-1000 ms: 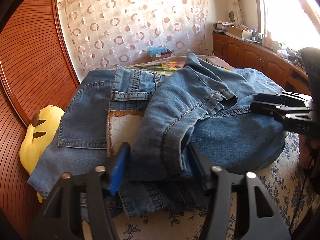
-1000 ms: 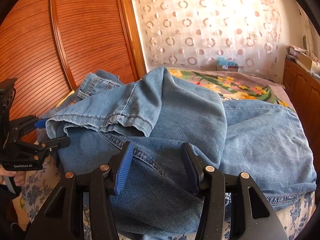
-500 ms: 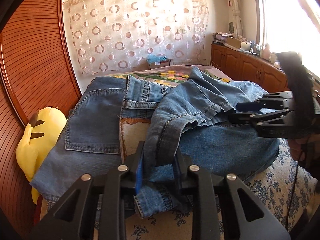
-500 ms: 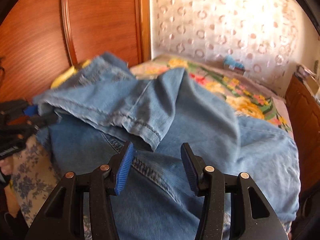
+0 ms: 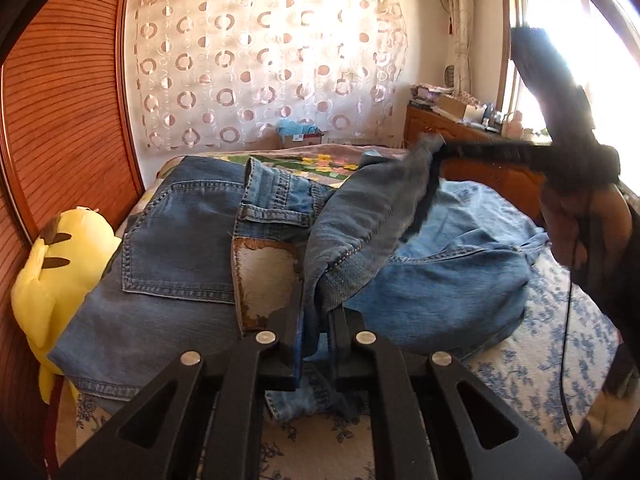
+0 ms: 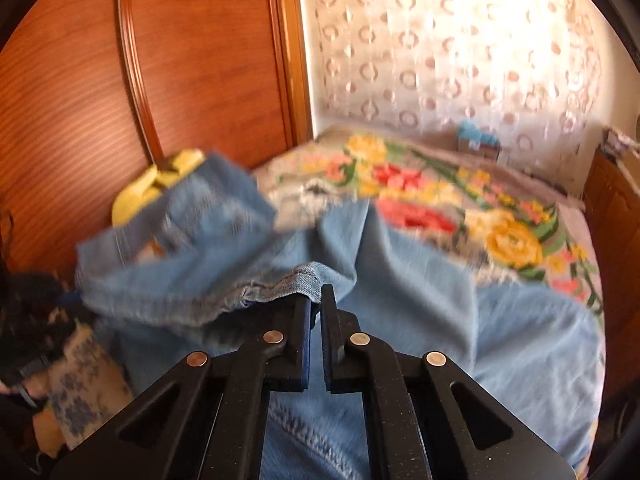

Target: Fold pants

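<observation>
Both hand-held grippers have closed since the earlier frames, when their jaws stood apart around loose denim, and the pant leg between them has come up off the pile. Left hand-held gripper (image 5: 316, 320) has just been closing and now pinches a thick fold of the jeans (image 5: 180, 248) between its pads, near the front edge of the bed (image 5: 560, 320). Right hand-held gripper (image 6: 316, 304) has also just been closing; its jaws are nearly together and clamp the stitched hem of the leg at their tips, with the cloth hanging away to its left. In the left wrist view that same gripper (image 5: 436, 146) shows at the right side, blurred, holding the raised leg end above the rest of the jeans. The waistband and a back pocket lie flat toward the left edge of the bed, with a worn leather patch (image 5: 262, 280) beside the pocket. A yellow plush toy (image 5: 52, 276) sits against the wooden panel at the bed's left edge. A floral blanket (image 6: 440, 200) covers the far part of the bed
</observation>
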